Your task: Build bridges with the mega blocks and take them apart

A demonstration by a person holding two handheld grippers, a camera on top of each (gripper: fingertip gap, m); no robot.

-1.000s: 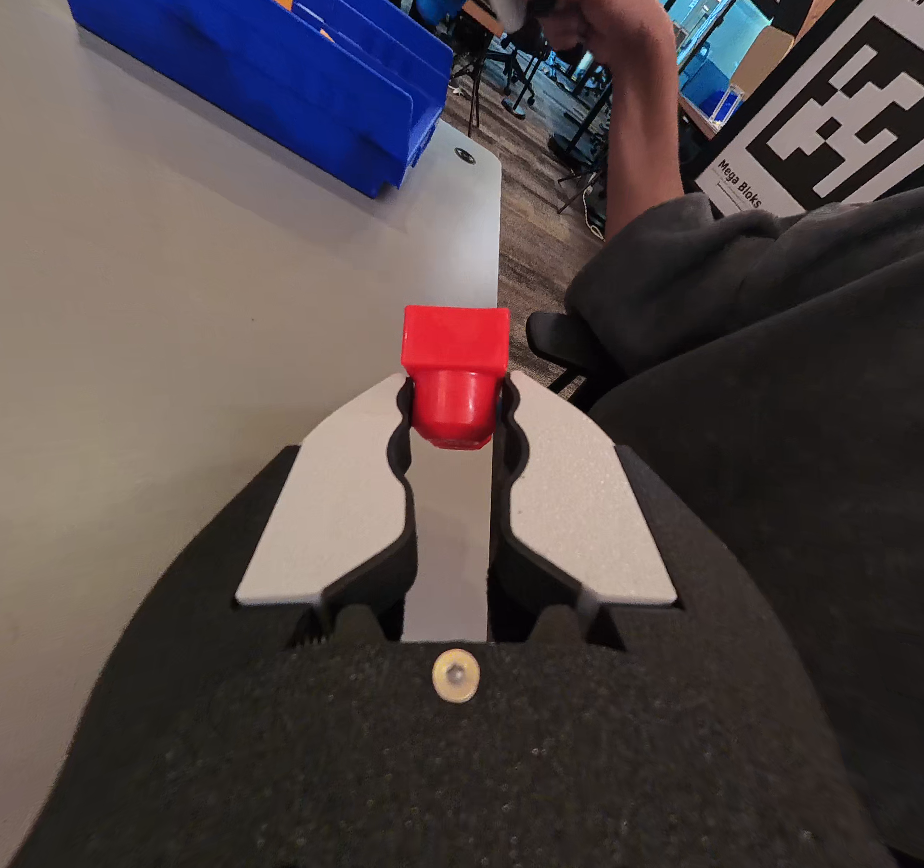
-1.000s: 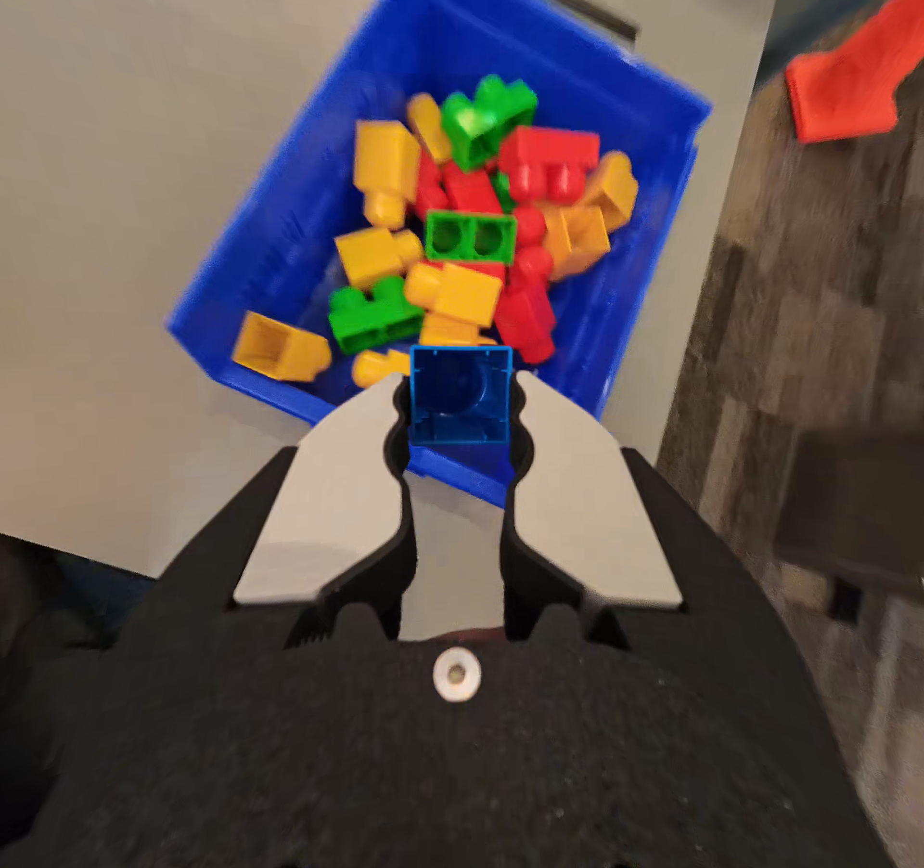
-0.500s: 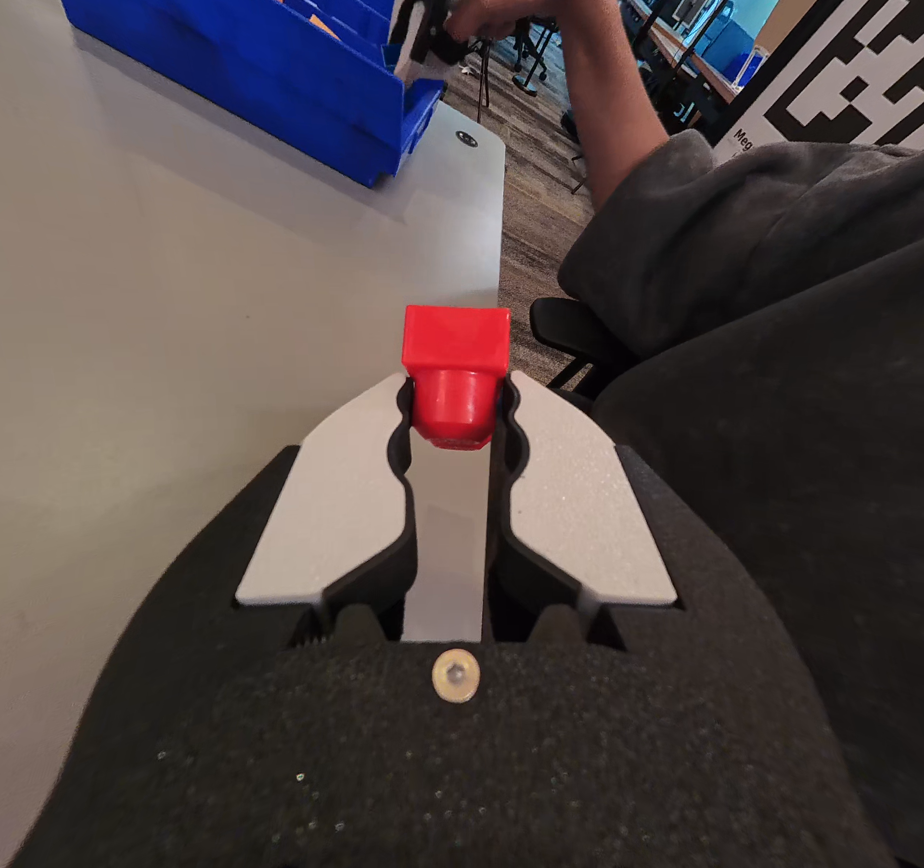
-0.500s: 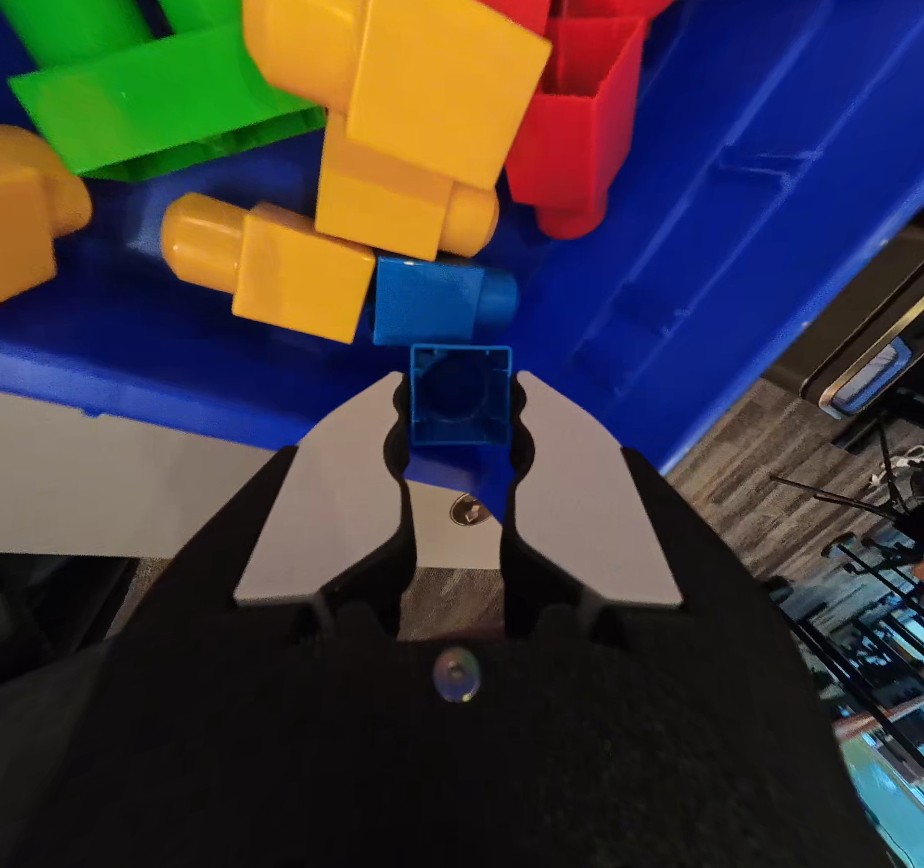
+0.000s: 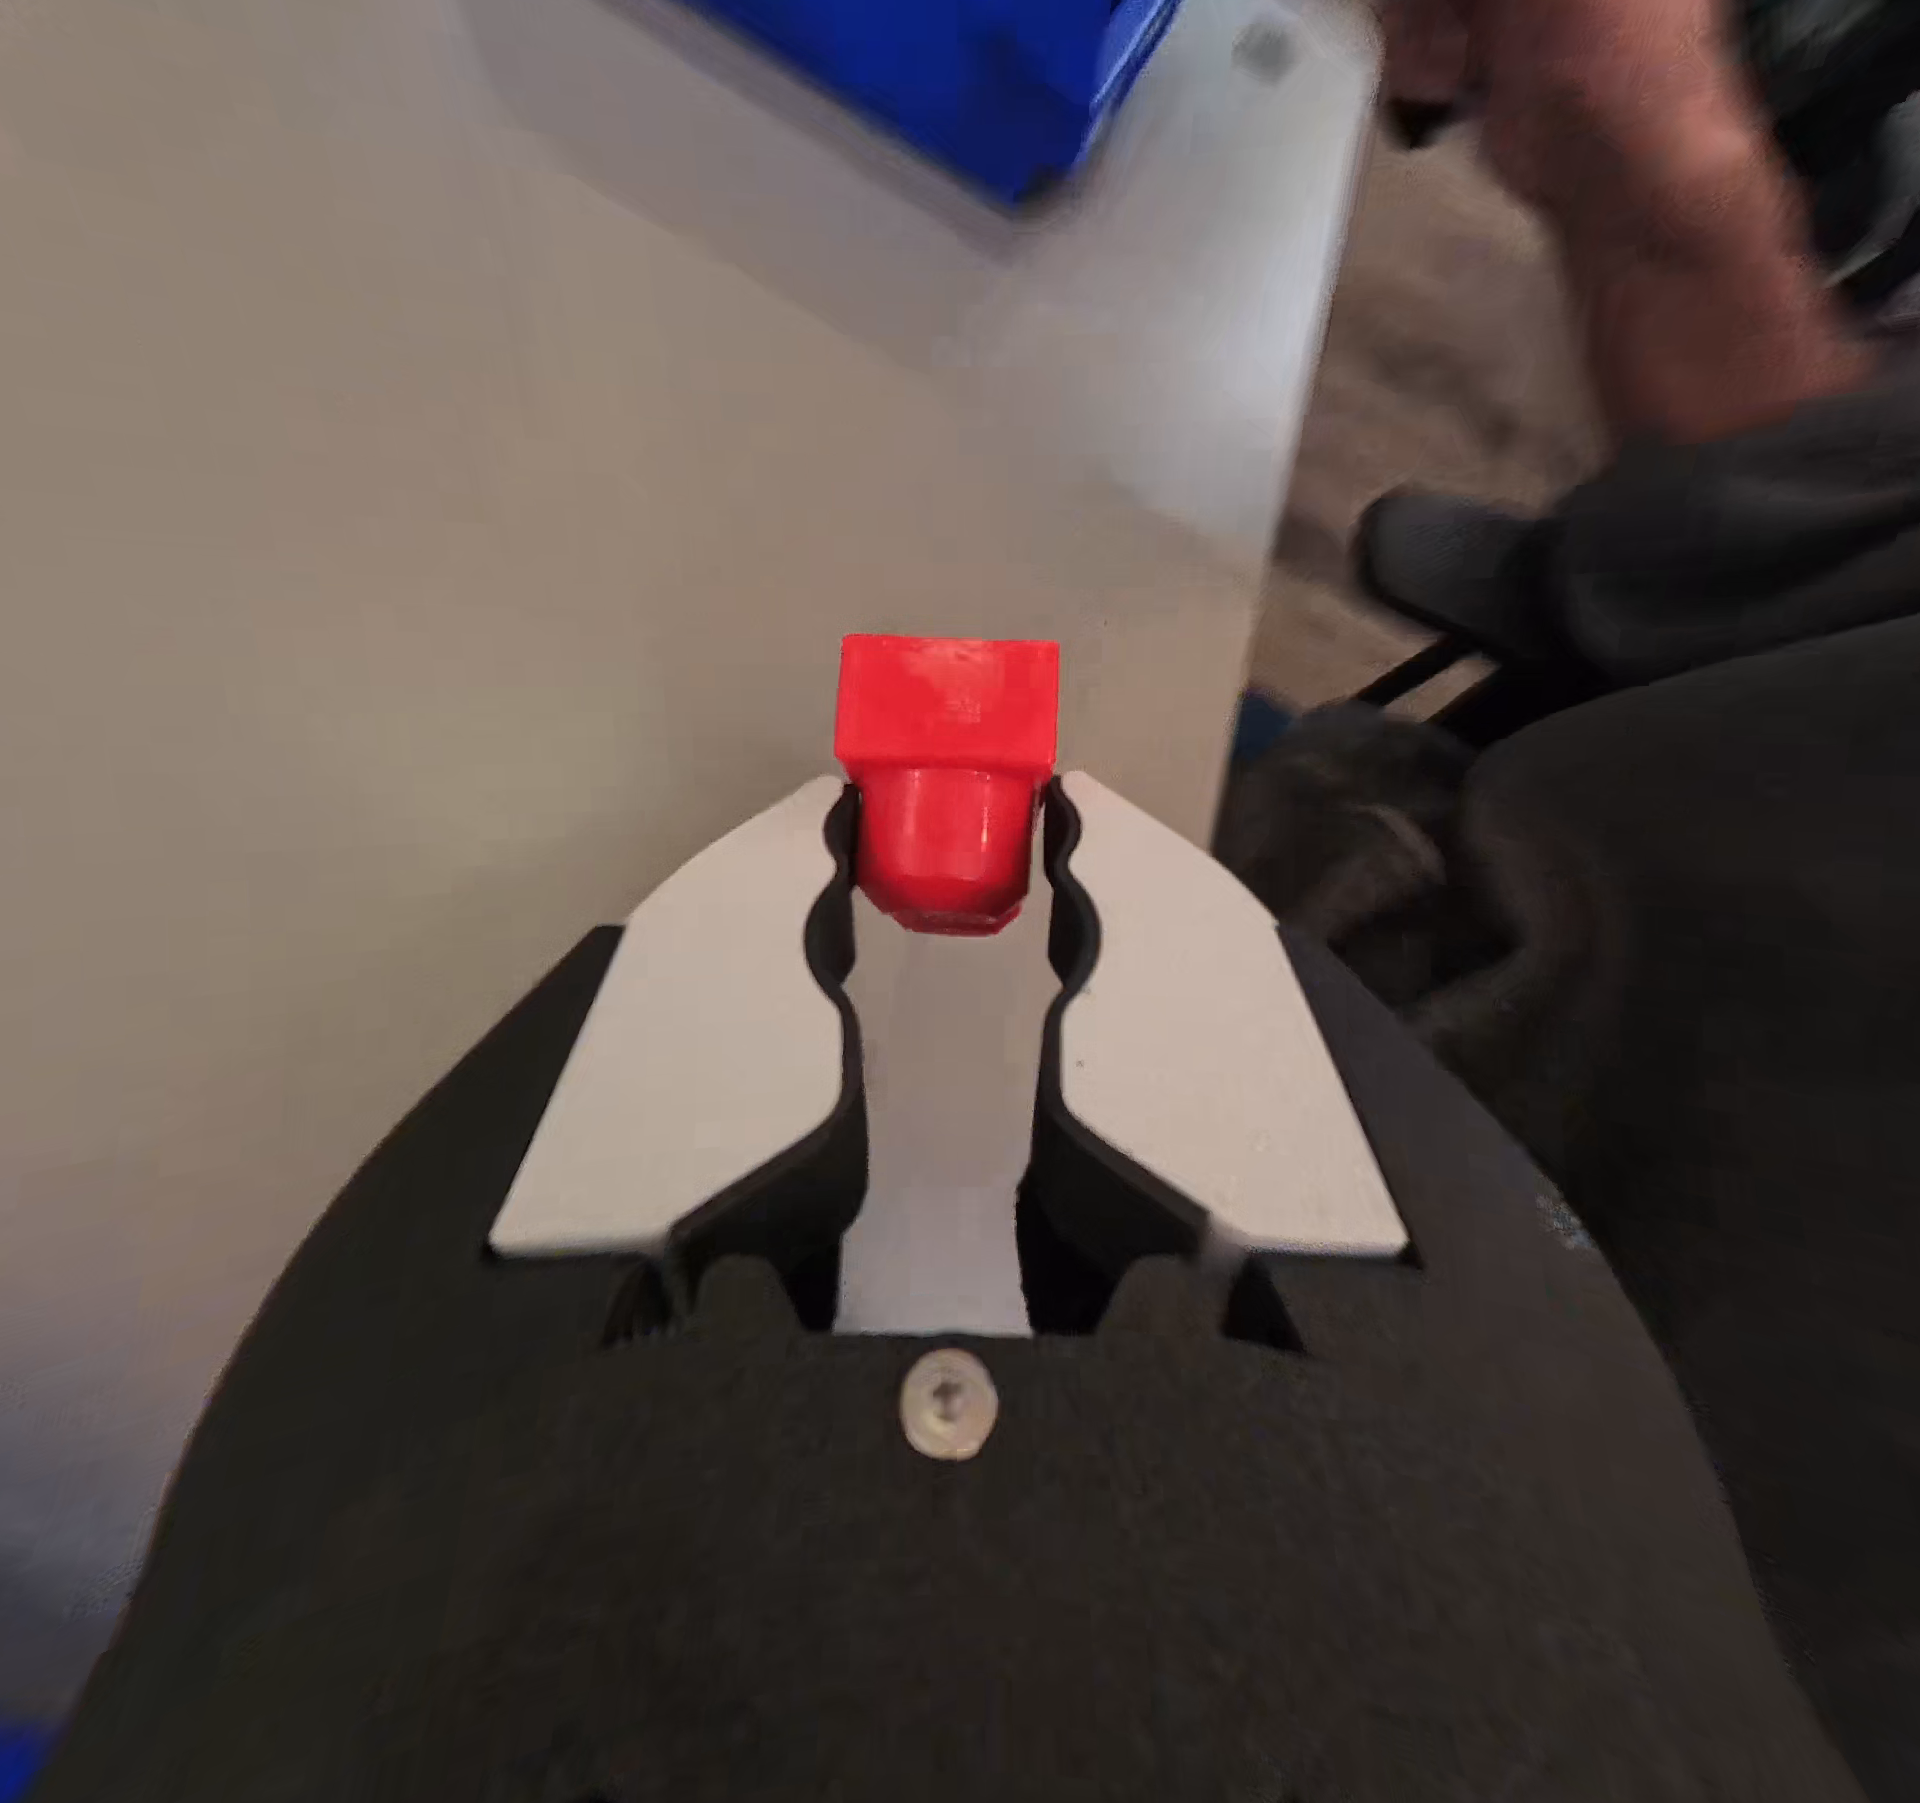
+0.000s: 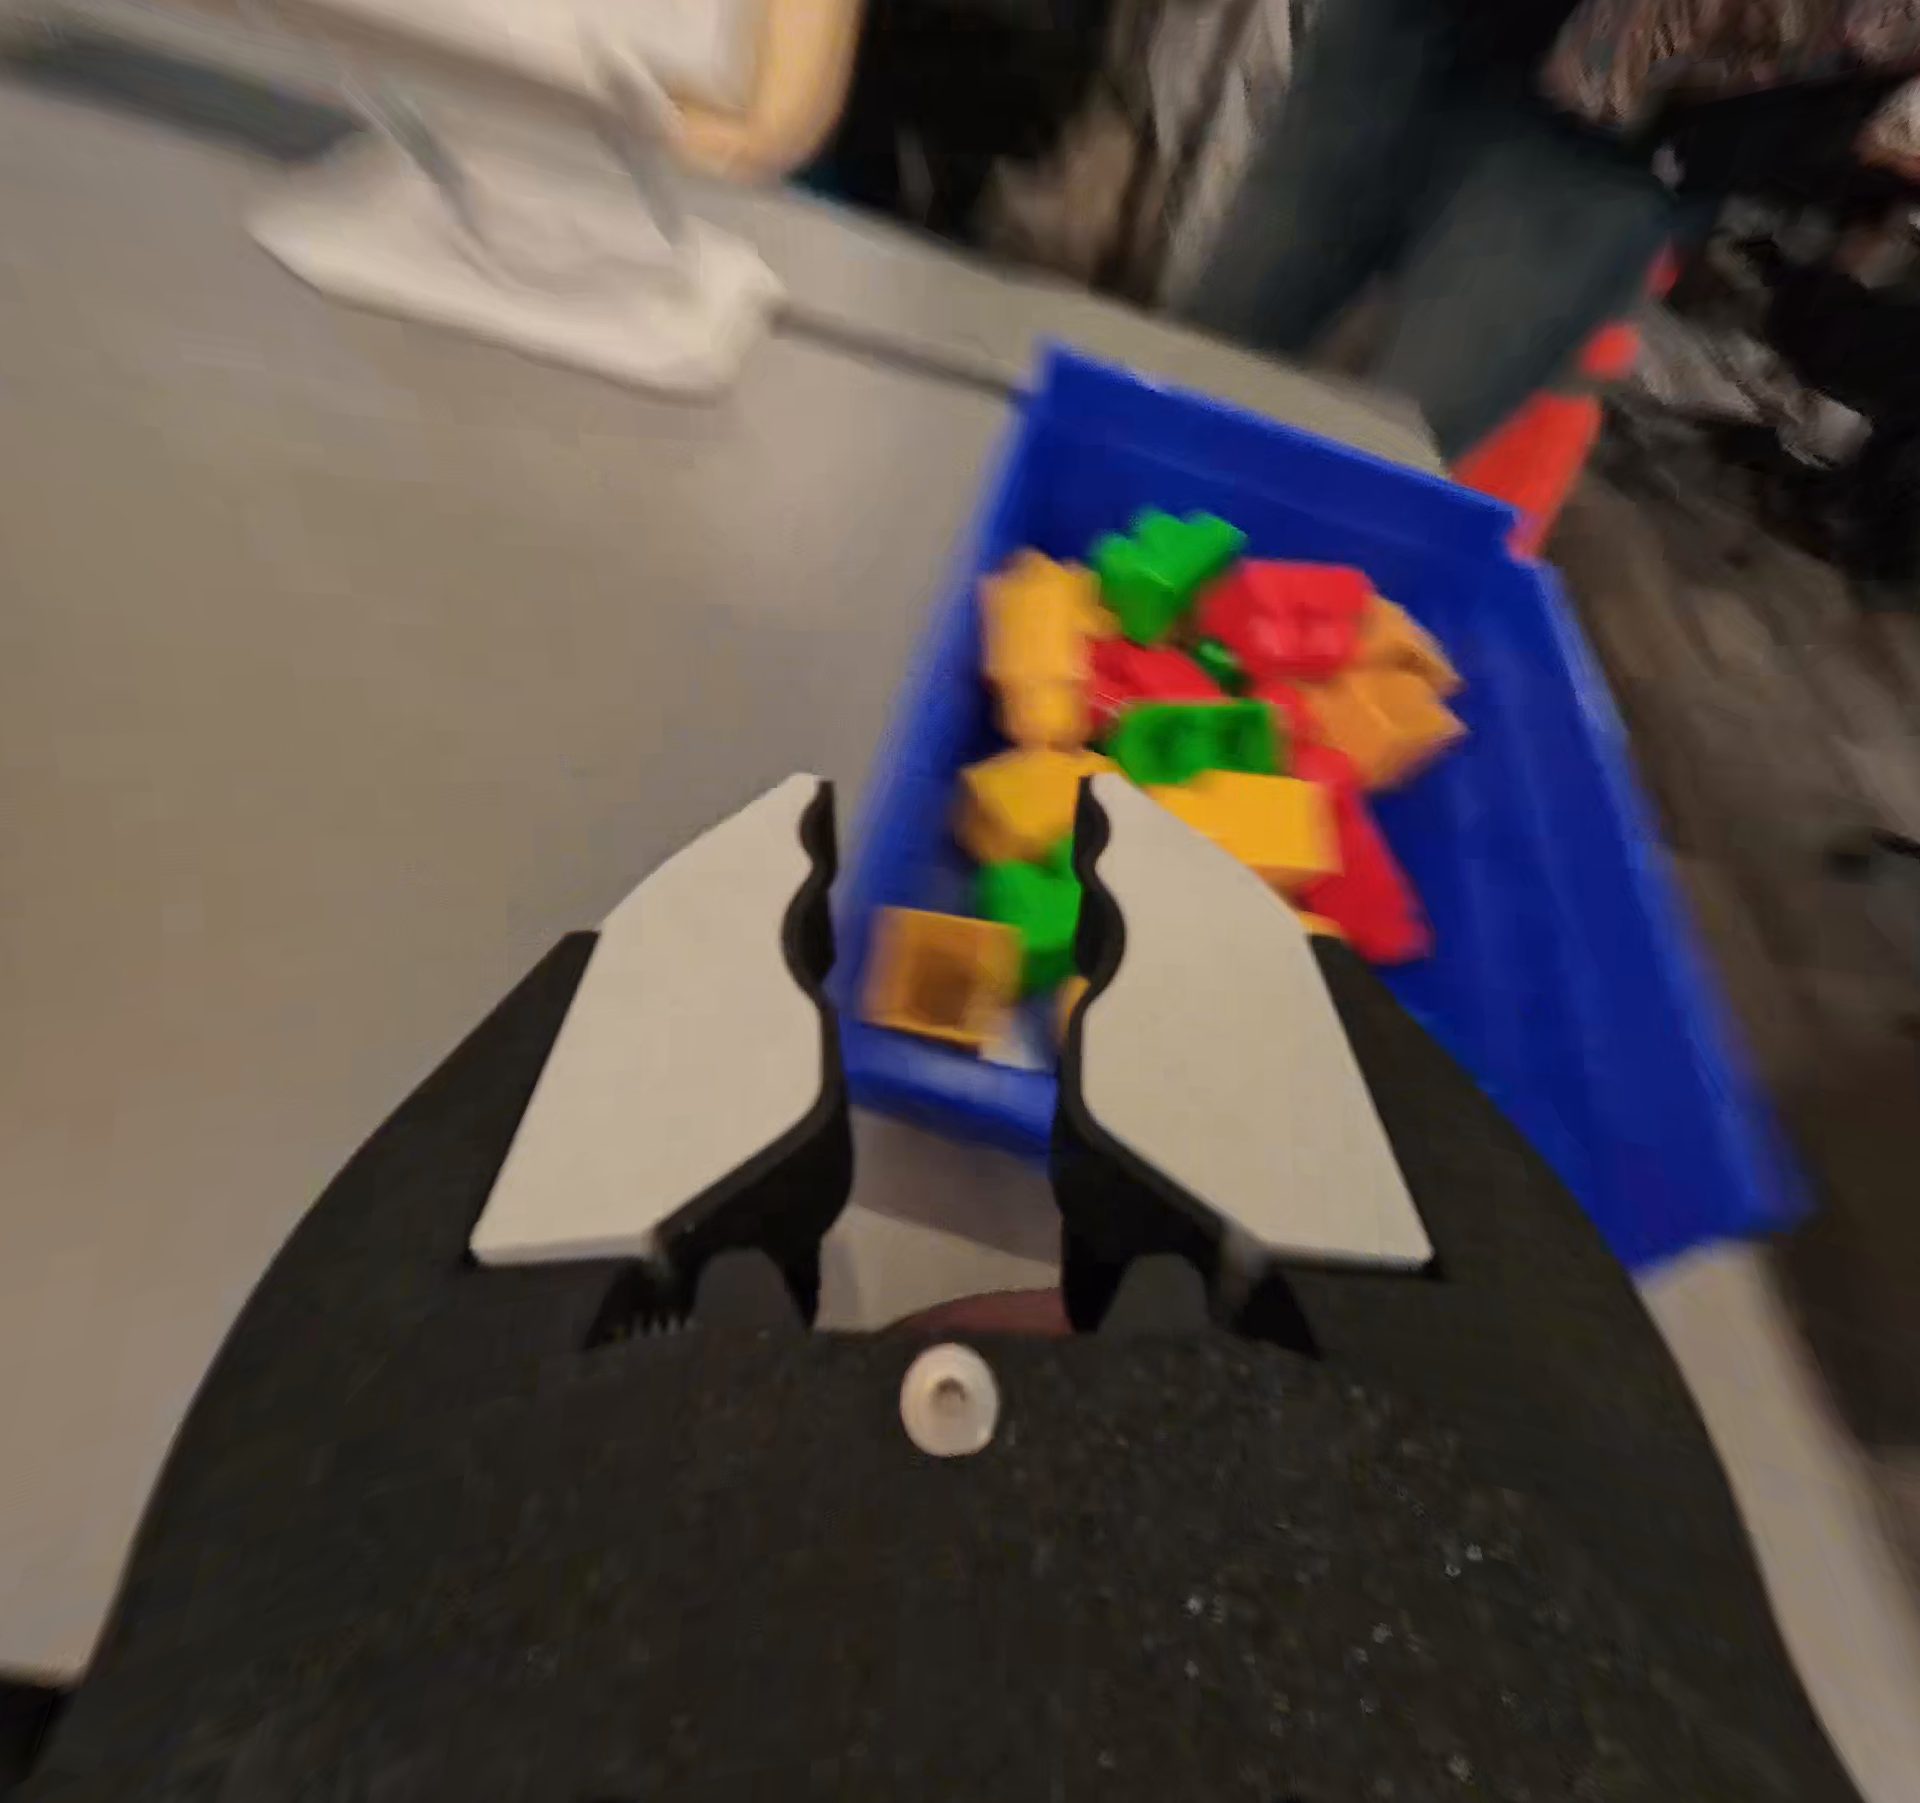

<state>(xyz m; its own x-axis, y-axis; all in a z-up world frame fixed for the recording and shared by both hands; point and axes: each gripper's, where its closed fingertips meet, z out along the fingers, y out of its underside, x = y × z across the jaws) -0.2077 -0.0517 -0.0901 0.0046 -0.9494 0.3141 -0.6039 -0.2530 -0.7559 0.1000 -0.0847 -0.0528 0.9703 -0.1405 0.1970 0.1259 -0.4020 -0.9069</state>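
Observation:
My left gripper (image 5: pixel 948 797) is shut on a red block (image 5: pixel 945 766), gripping its round stud, and holds it above the grey table (image 5: pixel 416 465) near the table's right edge. My right gripper (image 6: pixel 951 808) is open and empty, raised in front of a blue bin (image 6: pixel 1538 922) on the table. The bin holds several yellow, red and green blocks (image 6: pixel 1174 745). The right wrist view is blurred by motion. The blue bin's corner (image 5: pixel 935 18) also shows at the top of the left wrist view.
A person's forearm (image 5: pixel 1662 226) and dark sleeve (image 5: pixel 1704 818) fill the right of the left wrist view, beyond the table edge. A white stand (image 6: pixel 520 226) sits at the back of the table (image 6: pixel 312 610). An orange cone (image 6: pixel 1538 444) stands on the floor behind the bin.
My right gripper let go of the blue block inside the bin, opened, and pulled back up and away. My left gripper kept hold of the red block and tilted toward the table.

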